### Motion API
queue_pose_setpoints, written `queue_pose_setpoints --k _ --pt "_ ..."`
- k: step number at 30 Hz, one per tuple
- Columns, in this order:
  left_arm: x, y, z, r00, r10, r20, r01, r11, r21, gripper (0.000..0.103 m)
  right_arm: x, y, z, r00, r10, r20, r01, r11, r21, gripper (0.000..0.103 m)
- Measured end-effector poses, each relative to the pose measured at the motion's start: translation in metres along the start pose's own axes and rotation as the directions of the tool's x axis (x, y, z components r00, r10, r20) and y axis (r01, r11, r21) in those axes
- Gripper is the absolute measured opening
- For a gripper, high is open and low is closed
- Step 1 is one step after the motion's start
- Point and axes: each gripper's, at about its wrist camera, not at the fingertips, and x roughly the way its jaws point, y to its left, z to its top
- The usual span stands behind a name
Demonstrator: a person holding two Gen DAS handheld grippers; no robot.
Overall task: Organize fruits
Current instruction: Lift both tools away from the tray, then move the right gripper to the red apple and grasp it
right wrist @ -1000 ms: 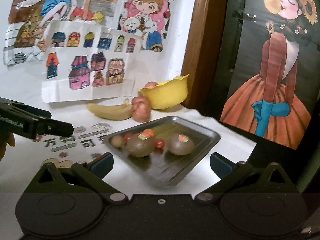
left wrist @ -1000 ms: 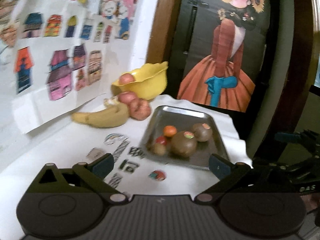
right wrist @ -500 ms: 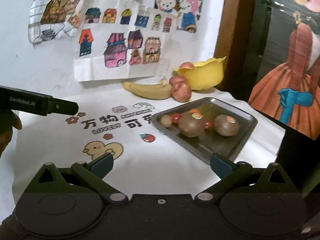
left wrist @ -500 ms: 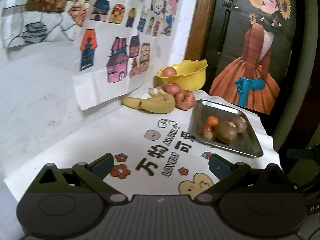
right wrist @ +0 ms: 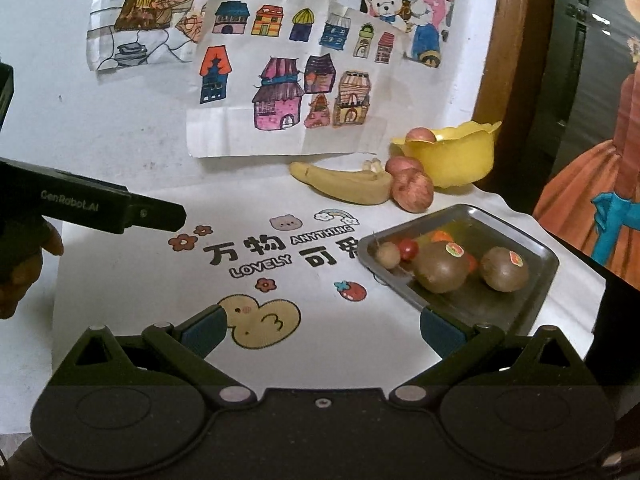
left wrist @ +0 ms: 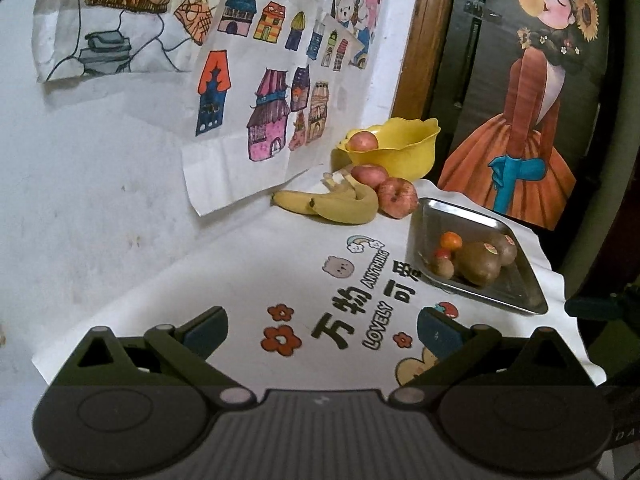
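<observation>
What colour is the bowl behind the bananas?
Yellow, with a scalloped rim: the plastic bowl shows best in the right wrist view.

House drawings taped on white wall; printed cloth over table; girl poster on dark door.

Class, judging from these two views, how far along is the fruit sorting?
Done: one apple sits in the yellow bowl. In hand: nothing; left tool and right tool are open. Left: bananas and two apples on the table, small fruits in the metal tray.
</observation>
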Motion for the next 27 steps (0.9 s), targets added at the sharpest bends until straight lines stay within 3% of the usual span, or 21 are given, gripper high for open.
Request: queue_pose_setpoints --k 12,20,27 --pt "0.029 -0.003 0.021 0.999 0.047 -0.016 -0.046 0.998 0.051 0.103 0.031 -0.029 0.008 1.0 0.022 0.002 -0.022 0.999 0.032 0.102" --pt "0.057 -0.011 0.033 0.999 0.034 -0.029 -0.031 0.994 0.102 0.103 0.051 -0.046 0.017 0.999 0.028 0.015 -0.029 0.999 0.042 0.102" --pt "0.089 -0.015 0.05 1.0 0.006 -0.012 -0.004 0.983 0.186 0.103 0.072 -0.085 0.047 0.997 0.044 0.066 -0.048 0.997 0.056 0.102"
